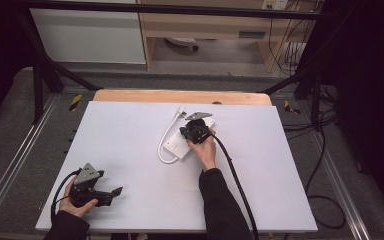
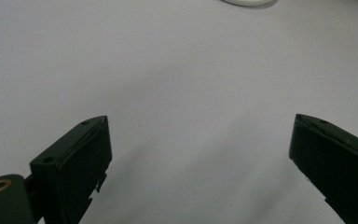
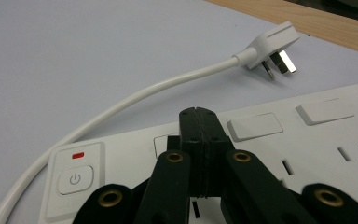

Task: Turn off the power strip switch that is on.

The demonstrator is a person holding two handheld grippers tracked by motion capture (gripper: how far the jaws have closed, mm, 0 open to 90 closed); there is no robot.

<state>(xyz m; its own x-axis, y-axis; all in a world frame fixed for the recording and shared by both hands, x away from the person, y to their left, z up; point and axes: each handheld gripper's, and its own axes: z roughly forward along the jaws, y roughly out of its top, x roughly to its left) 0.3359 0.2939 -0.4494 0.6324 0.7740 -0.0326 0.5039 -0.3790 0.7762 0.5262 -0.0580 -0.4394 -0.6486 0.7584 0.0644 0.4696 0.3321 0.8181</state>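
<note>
Strip [image 1: 187, 141] lies mid-frame in the high view on the white surface [image 1: 130, 165], angled, w/ its cord [image 1: 165, 142] looping off to the left and the plug [image 3: 272, 46] resting free near the wooden edge, upper right of the right gripper view. Right claw [image 3: 199, 122] is clenched, jaws pressed together w/ nothing between them, tip down on the strip's face just beside a row of rocker switches [image 3: 255, 126] and right of the power button [image 3: 75, 178]. Step in hand looks like pressing a switch w/ the closed tip; whether it's actually touching the plastic I can't tell. Next move prob. calls for a small, straight push on the chosen switch, w/o sliding the strip. Left claw [image 2: 200, 154] is released, jaws wide apart, over bare surface at lower left of the high view, well apart from the strip.
</note>
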